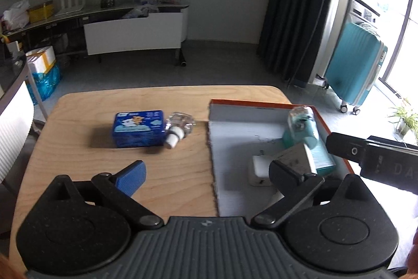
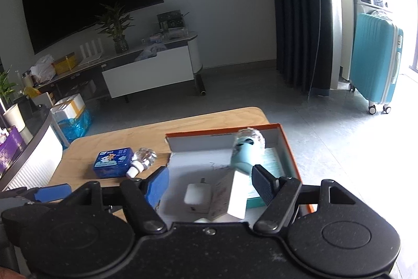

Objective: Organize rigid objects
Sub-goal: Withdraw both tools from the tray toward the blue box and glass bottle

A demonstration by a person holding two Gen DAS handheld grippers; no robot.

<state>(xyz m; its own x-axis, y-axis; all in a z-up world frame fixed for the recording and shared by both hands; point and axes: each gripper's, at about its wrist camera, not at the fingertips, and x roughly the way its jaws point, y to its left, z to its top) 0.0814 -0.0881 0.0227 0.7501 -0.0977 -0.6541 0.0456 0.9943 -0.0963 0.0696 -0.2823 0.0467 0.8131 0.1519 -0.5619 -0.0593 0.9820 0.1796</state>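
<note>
Left wrist view
- Left tool (image 1: 206,169): jaws spread wide, nothing between them; it hangs over the near edge of the orange box (image 1: 263,103).
- Blue tin (image 1: 139,128): on the bench (image 1: 78,122), well apart from the box on its open torn side, ahead and to the left of this tool.
- Tin's long axis: runs across the view, roughly parallel to the box's far wall.
- Clear bottle (image 1: 180,126): touching the tin's box-side end, white cap pointing back toward the tool.
- In the box: a teal bottle (image 1: 304,128), a white charger (image 1: 260,169) and a small carton (image 1: 295,157).
- Right tool: its dark finger pokes in over the box's right wall.

Right wrist view
- Right tool (image 2: 211,183): jaws fairly wide, gripping nothing; the carton (image 2: 230,198) and charger (image 2: 197,196) lie below the gap, inside the box (image 2: 287,145).
- Tin (image 2: 113,161) and clear bottle (image 2: 143,158): left of the box, on the far side of this tool's blue pad.
- Nearer hand: my call, the left; both leftovers lie on its side of the box.
</note>
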